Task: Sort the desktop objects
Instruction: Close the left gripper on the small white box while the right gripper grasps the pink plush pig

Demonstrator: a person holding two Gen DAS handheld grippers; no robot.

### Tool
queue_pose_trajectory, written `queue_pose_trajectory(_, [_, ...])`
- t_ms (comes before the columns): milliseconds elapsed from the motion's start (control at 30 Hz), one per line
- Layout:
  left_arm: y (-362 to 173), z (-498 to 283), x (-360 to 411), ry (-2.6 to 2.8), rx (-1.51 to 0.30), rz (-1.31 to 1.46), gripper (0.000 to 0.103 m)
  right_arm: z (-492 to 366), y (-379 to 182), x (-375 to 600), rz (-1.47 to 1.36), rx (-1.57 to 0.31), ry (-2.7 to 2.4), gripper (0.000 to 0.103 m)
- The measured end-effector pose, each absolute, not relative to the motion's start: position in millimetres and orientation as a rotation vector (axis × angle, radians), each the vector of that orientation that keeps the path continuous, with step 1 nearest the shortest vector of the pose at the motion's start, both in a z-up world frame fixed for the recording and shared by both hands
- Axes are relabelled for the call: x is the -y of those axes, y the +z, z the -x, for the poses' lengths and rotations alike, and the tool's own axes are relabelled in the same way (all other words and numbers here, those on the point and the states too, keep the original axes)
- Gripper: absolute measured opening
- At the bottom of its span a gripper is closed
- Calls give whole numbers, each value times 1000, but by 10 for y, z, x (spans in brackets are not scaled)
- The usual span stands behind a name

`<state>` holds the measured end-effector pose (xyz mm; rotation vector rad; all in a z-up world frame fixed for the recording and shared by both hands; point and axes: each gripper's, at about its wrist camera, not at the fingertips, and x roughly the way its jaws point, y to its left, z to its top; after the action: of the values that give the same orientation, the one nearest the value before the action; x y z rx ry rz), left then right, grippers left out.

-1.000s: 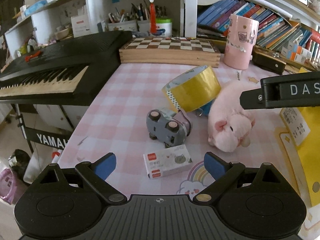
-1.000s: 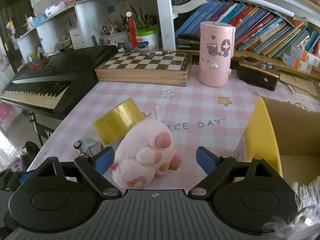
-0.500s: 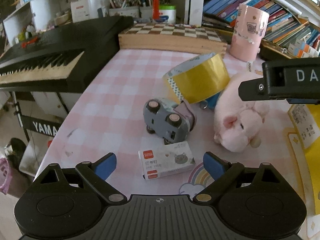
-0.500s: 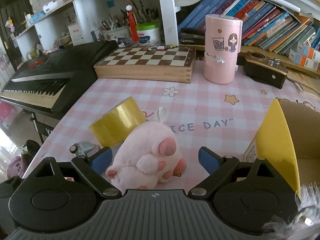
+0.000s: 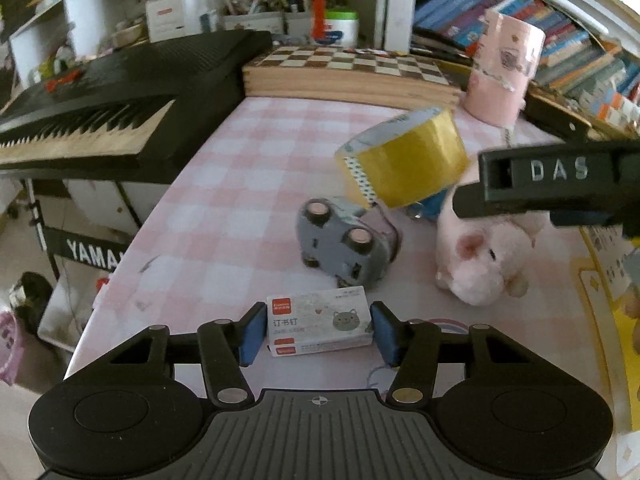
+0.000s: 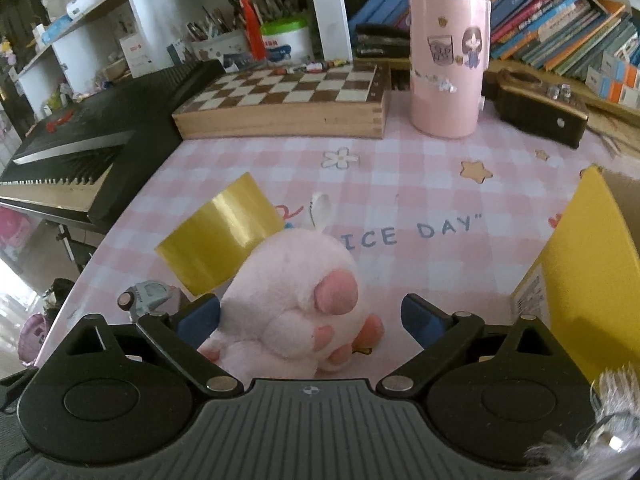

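**Left wrist view: staple box nearly pinched, plush not yet**

Left wrist view shows your left gripper [image 5: 318, 330] closing its jaws on the staple box [image 5: 319, 325], low centre of frame; the blue pads sit at its short ends, though firm contact is hard to confirm. Squeeze off-centre and the light box could twist or skid across the tabletop [image 5: 224, 216]. Your right gripper [image 6: 310, 316] has its jaws spread and opening around the pink plush [image 6: 294, 300]; the soft body may bulge out, or the left finger could nudge the gold tape roll [image 6: 218, 236] leaning on the overturned toy car [image 5: 346, 248]. The plush's face is hidden from the right camera, and the yellow box [image 6: 592, 264] is cut off at right.
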<state>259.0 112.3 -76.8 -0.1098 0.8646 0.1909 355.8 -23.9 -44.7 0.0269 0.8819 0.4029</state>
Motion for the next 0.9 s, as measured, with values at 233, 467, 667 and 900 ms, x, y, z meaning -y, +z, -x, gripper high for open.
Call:
queue_pose_trajectory(233, [-666, -2503, -1278, 229, -829, 160, 54, -3615, -520, 201, -40, -895, 417, 92])
queue_pose_trajectory(467, [-543, -2403, -1301, 214, -790, 149, 54, -3557, -473, 189, -22, -879, 442, 68])
queue_pose_trajectory(667, [-383, -2291, -1294, 179, -739, 133, 54, -3418, -379, 333, -70, -873, 418, 64])
queue_pose_trajectory(900, [-228, -2134, -1302, 140, -692, 131, 54, -3107, -123, 452, -81, -806, 408, 64])
